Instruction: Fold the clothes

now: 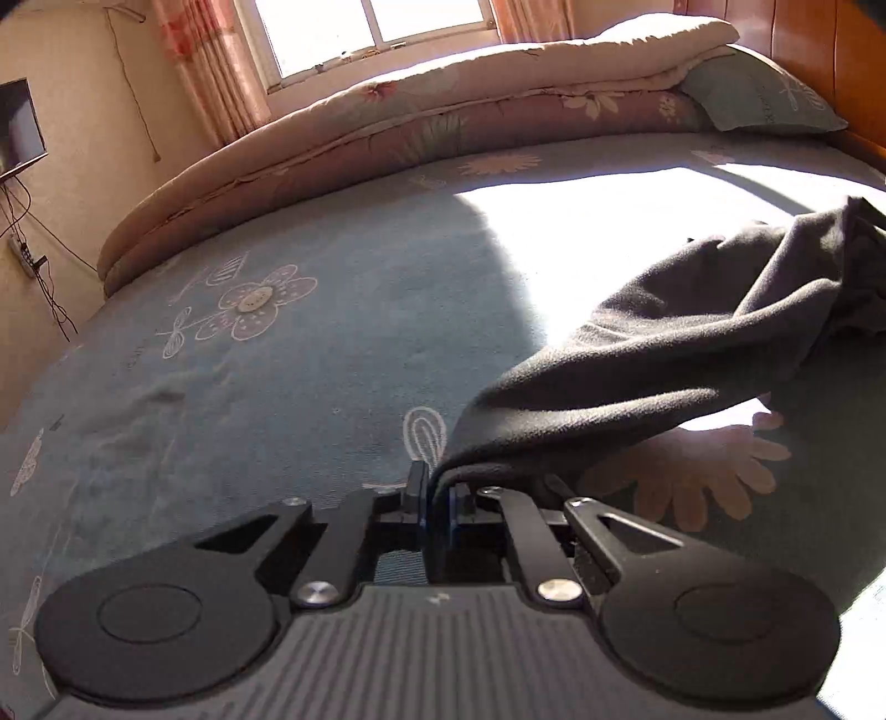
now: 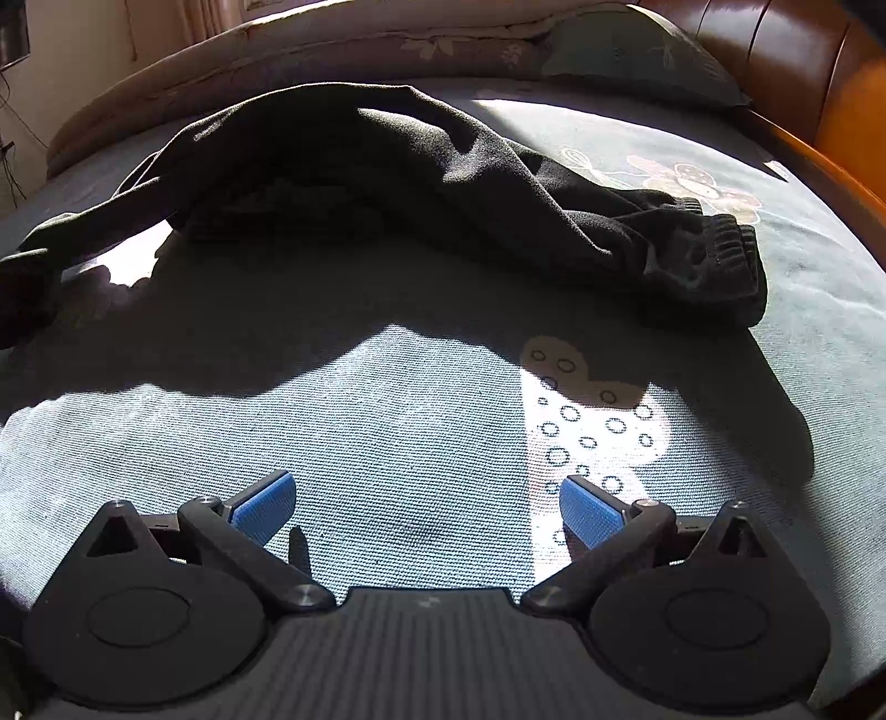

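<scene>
A black garment (image 2: 398, 177) with ribbed cuffs (image 2: 720, 249) lies bunched across the blue bedspread (image 2: 415, 421). In the left wrist view one end of the black garment (image 1: 664, 343) is lifted off the bed and runs from the right down into my left gripper (image 1: 440, 490), whose jaws are shut on a pinched fold of the cloth. My right gripper (image 2: 429, 507) hovers over bare bedspread in front of the garment, its blue pads (image 2: 266, 501) wide apart with nothing between them.
A rolled quilt (image 1: 387, 122) and a pillow (image 1: 758, 94) lie along the far side of the bed, under a window (image 1: 376, 27). A wooden headboard (image 2: 775, 61) borders the right side. A wall screen (image 1: 19, 127) and cables hang at the left.
</scene>
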Action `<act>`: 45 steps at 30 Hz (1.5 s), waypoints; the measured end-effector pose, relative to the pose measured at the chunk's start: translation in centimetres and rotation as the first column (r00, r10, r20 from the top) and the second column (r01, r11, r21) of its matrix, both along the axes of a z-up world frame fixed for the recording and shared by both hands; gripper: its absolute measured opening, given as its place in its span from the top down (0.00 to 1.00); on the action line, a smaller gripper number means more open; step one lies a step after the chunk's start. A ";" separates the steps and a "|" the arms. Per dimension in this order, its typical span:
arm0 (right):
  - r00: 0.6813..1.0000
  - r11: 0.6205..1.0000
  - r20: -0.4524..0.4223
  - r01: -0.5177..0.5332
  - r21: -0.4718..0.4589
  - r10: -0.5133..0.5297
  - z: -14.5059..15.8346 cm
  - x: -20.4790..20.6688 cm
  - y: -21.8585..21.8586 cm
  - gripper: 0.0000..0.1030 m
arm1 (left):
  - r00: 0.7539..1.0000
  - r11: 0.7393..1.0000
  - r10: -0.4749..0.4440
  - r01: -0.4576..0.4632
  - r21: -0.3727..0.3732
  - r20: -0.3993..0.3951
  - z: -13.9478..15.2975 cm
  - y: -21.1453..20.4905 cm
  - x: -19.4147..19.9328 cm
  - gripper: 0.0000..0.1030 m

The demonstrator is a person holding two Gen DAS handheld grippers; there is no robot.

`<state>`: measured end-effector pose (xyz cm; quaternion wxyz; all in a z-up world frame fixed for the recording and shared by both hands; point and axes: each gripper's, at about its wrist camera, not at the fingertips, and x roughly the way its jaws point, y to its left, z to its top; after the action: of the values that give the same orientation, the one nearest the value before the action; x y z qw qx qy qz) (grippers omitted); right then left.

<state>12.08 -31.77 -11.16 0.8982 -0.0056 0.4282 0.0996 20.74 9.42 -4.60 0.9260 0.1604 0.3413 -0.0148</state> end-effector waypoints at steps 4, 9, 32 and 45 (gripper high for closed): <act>1.000 0.999 0.011 0.015 0.033 -0.016 1.4 1.0 -1.6 0.00 | 0.996 0.994 0.088 -0.089 0.057 0.021 1.2 3.5 2.2 0.95; 1.000 0.996 -0.012 0.029 0.089 -0.028 2.0 1.6 -2.7 0.00 | 0.986 0.982 0.165 -0.168 0.089 0.035 1.6 6.3 4.3 0.95; 0.955 0.872 0.106 0.204 0.444 -0.278 -1.3 4.1 -15.3 0.08 | 0.910 0.930 -0.367 0.366 -0.042 -0.192 0.6 -4.8 -6.7 0.58; 0.953 0.674 -0.001 0.215 0.706 -0.303 -5.2 5.6 -19.4 0.90 | 0.871 0.881 -0.466 0.442 -0.166 -0.156 0.2 -12.7 -7.1 0.58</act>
<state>17.64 -51.15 -16.38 0.8613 0.3891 0.3018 0.1250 13.59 -3.24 -4.40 0.8674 0.1760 0.3799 -0.2690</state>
